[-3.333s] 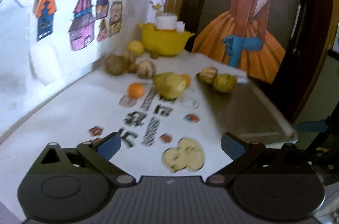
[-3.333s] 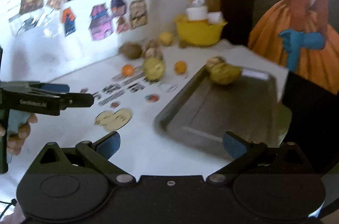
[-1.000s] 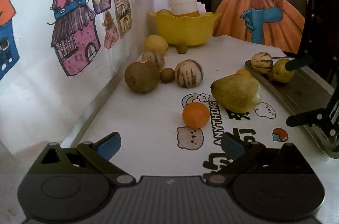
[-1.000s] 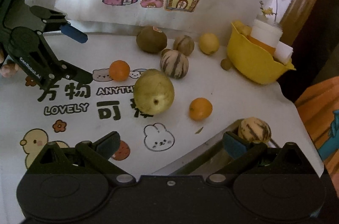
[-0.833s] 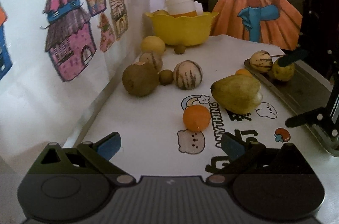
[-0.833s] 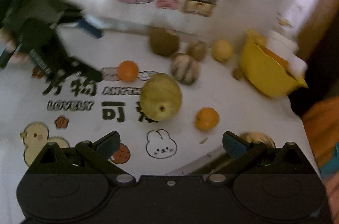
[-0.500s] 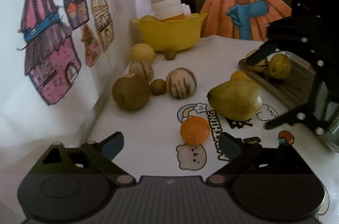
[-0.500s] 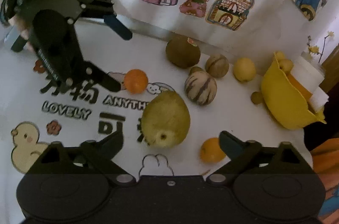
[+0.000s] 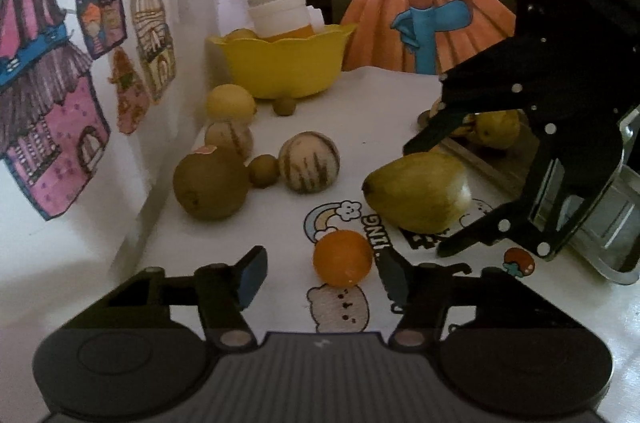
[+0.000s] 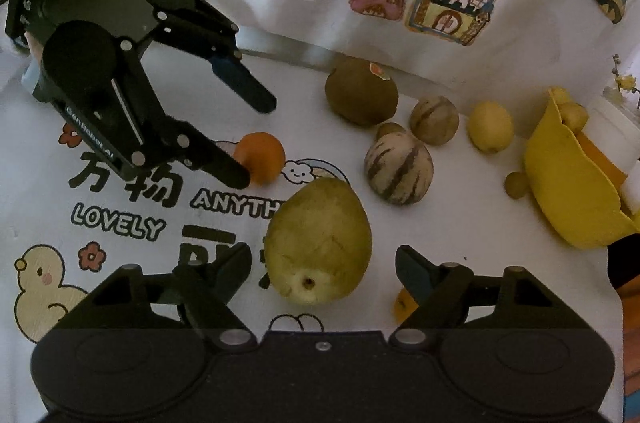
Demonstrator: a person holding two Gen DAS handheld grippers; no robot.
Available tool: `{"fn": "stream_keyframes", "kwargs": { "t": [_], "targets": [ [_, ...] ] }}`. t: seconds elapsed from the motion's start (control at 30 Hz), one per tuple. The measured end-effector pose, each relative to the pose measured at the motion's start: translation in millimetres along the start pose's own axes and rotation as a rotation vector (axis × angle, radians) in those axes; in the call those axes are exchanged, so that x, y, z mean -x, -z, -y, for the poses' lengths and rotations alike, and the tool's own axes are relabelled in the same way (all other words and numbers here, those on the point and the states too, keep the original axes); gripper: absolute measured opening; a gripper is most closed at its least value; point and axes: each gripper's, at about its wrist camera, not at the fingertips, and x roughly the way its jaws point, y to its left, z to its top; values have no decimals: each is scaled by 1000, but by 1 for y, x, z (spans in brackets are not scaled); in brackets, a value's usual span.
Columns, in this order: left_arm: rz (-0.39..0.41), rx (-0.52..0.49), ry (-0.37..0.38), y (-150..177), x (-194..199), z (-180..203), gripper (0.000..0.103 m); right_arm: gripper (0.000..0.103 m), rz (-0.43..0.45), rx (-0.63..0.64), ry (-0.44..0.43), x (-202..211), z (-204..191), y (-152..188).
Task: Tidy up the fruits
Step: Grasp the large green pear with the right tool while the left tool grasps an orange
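A small orange point(image 9: 342, 257) lies on the printed white mat between the fingers of my left gripper point(image 9: 323, 279). Its jaws are closing; the right pad is almost at the fruit and the left pad stands off it. The right wrist view shows that left gripper point(image 10: 250, 141) around the orange point(image 10: 266, 159). A big green pear point(image 10: 320, 243) lies between the fingers of my right gripper point(image 10: 324, 271). Those jaws are closing too, with a small gap on each side. From the left wrist view, the right gripper point(image 9: 432, 195) straddles the pear point(image 9: 416, 197).
A metal tray point(image 9: 600, 223) at the right holds yellow fruit point(image 9: 496, 127). A brown fruit point(image 9: 210, 185), striped melons point(image 9: 310, 163), a lemon point(image 9: 230, 101) and a yellow bowl point(image 9: 284, 67) stand along the picture-covered wall. A second orange point(image 10: 402, 303) lies by my right finger.
Both pairs of jaws have narrowed. My right gripper came in over the pear, and my left gripper drew closer to the small orange, which now lies between its fingers.
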Motion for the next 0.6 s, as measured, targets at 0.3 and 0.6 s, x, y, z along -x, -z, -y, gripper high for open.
{"fn": "stream_keyframes", "kwargs": {
  "t": [0.3,0.6],
  "targets": [
    [-12,69,57,-1,-6,-7,37,60,13,-65,-38,-4,10,-2],
    [-18,168,19,0,-1,-8,35,56,38,-184,-27,-3,11,2]
  ]
}}
